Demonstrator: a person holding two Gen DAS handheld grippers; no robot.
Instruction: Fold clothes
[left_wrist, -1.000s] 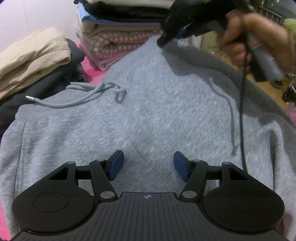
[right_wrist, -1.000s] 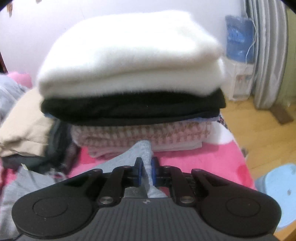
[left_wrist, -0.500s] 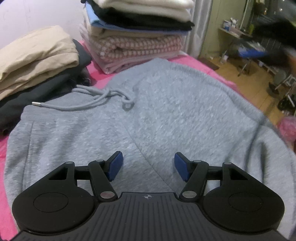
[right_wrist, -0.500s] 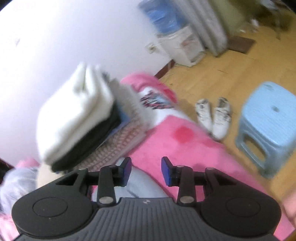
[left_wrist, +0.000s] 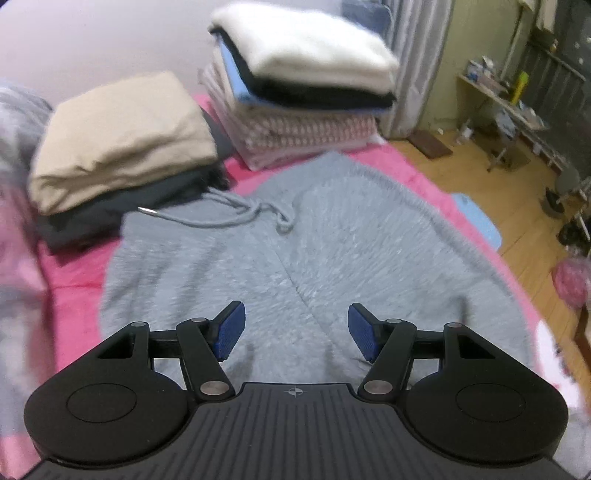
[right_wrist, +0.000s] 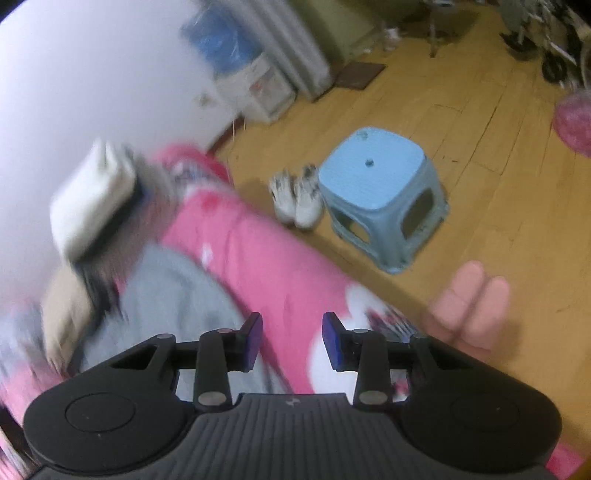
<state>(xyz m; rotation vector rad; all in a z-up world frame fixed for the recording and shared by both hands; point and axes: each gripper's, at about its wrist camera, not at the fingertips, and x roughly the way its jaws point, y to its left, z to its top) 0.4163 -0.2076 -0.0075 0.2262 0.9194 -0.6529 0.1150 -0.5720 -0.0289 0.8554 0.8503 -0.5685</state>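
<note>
Left wrist view: your left gripper hovers mid-frame over grey sweatpants spread on pink bed, jaws wide apart, empty. Right gripper over bed edge, jaws part-open, empty. Grab one fabric edge, fold across evenly.

A pale wall meets wood floor, where a blue stool stands.

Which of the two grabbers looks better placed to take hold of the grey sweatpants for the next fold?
Left, probably. The left gripper hangs open right above the grey sweatpants. The right gripper, also open, points past them, over the pink blanket at the bed's edge.
</note>
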